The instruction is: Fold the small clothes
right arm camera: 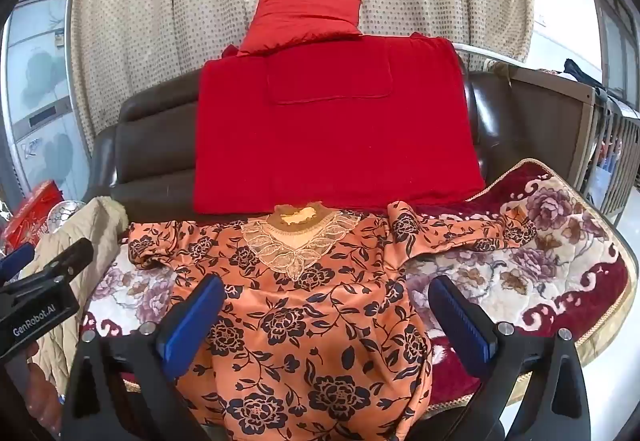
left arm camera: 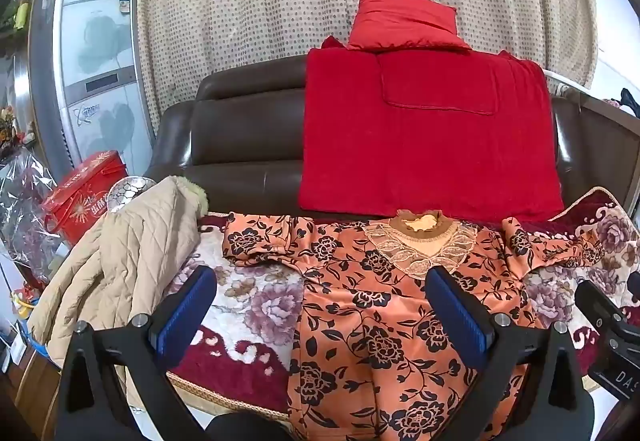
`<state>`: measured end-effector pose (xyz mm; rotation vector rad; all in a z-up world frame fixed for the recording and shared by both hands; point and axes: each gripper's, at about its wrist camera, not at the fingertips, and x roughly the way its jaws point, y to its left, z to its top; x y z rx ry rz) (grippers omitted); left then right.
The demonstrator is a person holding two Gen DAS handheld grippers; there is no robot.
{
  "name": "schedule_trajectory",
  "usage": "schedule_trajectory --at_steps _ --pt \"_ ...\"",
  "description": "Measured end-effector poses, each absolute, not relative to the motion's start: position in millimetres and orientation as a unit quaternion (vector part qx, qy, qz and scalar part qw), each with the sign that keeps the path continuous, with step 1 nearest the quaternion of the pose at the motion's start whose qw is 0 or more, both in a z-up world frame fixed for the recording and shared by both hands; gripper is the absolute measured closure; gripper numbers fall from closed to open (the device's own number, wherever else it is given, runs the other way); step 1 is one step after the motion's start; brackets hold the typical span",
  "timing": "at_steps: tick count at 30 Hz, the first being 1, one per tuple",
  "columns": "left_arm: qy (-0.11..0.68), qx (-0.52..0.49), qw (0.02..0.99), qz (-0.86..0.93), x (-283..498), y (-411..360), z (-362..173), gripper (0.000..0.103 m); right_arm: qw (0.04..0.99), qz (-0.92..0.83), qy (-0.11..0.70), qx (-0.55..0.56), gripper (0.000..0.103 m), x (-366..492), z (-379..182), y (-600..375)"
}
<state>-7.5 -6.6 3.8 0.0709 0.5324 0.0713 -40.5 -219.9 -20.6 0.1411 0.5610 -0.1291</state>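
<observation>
- Blue-padded fingers of the left gripper (left arm camera: pixel 320 315) are seen held wide apart above the blouse (left arm camera: pixel 384 321), nothing being gripped; the right gripper (right arm camera: pixel 326 317) is likewise spread wide and empty over the same garment.
- One orange flowered blouse is laid face up on the patterned blanket (right arm camera: pixel 560 261) covering the sofa (left arm camera: pixel 240 137), collar toward the backrest, both sleeves spread sideways, hem hanging over the front edge.
- Slippage is judged likely: the cloth looks slick, and the hanging hem may drag the garment off when a sleeve is lifted.
- The blanket may be pinched together with the blouse if the fingers are pressed too deep.
- The left sleeve lies bunched; a crooked fold may be caused by it.
- Counted: two grippers, one blouse, two sleeves, one beige quilted jacket (left arm camera: pixel 120 261), one red towel (left arm camera: pixel 420 133), one red cushion (left arm camera: pixel 400 21).
</observation>
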Motion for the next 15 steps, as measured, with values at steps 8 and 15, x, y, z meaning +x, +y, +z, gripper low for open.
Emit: schedule_trajectory --at_steps 8,15 --pt "0.262 0.037 0.964 0.037 -5.0 -4.9 0.8 0.0 0.956 -0.063 0.277 0.07 0.0 -38.4 -20.4 -218.6" --pt "0.265 0.041 0.963 0.039 -0.9 -6.7 -2.8 0.0 0.957 -0.064 0.274 0.07 0.0 -37.9 -21.7 -218.5"
